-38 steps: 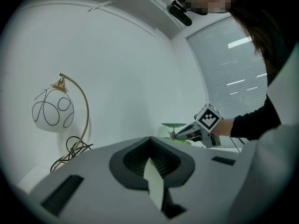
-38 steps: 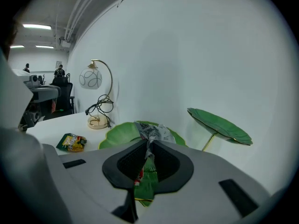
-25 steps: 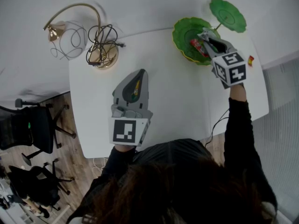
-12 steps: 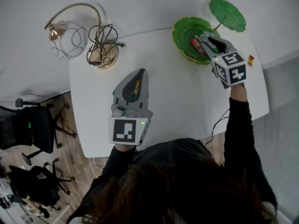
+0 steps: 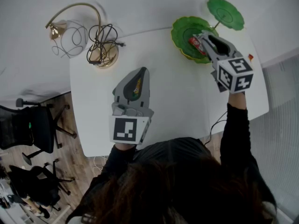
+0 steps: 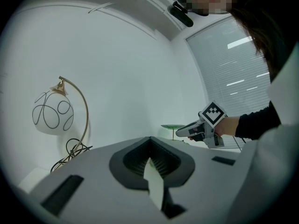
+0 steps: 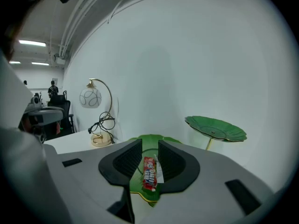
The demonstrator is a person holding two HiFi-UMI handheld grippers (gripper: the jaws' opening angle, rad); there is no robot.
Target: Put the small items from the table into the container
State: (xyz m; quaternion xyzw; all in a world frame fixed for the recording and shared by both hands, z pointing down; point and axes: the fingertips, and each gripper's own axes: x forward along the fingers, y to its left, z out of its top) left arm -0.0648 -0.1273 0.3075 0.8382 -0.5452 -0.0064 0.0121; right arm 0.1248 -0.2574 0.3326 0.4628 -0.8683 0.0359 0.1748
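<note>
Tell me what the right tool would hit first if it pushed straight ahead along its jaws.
Probably the red candy packet lying in the lower green dish, dead ahead of the right tool; its jaws are opening with nothing pressed between them. Depth is uncertain.

A red candy bar [image 5: 196,45] is lying flat in the green leaf bowl [image 5: 182,34], upper right. A tiny red and yellow bit [image 5: 251,57] is sitting on the table to its right. A pale wrapper [image 6: 155,185] is sitting pinched in the left gripper [image 6: 150,146], lower middle.
</note>
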